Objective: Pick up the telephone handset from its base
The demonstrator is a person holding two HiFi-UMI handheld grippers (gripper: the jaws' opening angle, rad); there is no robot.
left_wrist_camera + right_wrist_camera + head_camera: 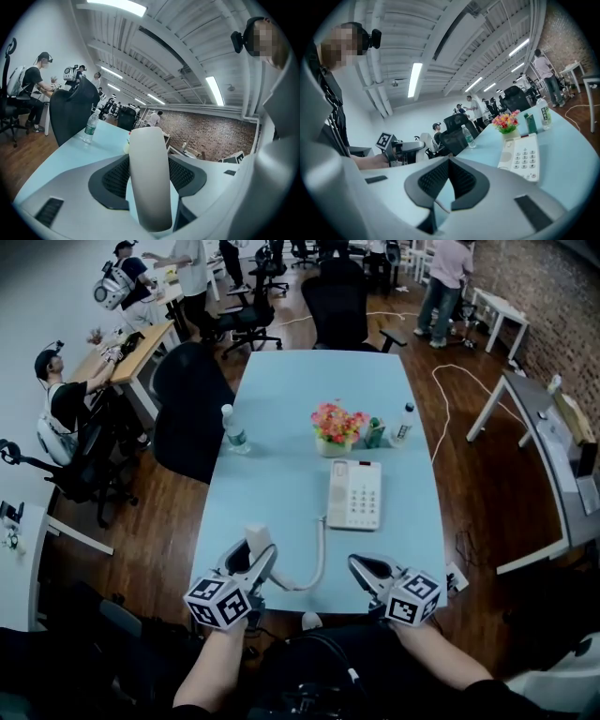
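Observation:
The white telephone handset (257,538) is off its base and stands upright near the table's front edge, with my left gripper (255,556) shut on it. In the left gripper view the handset (149,197) fills the gap between the two jaws of the left gripper (150,164). A curled cord (317,563) runs from it to the white keypad base (354,495), which lies flat mid-table. My right gripper (362,566) hovers at the front edge to the right of the cord, shut with nothing held; the right gripper view shows the right gripper (449,162) with tips meeting and the base (520,157) beyond.
A flower pot (337,427), a green carton (375,433) and a water bottle (403,423) stand behind the base; another bottle (234,430) is at the light-blue table's (281,474) left edge. Black chairs (192,409) flank the table. People work at desks to the left and behind.

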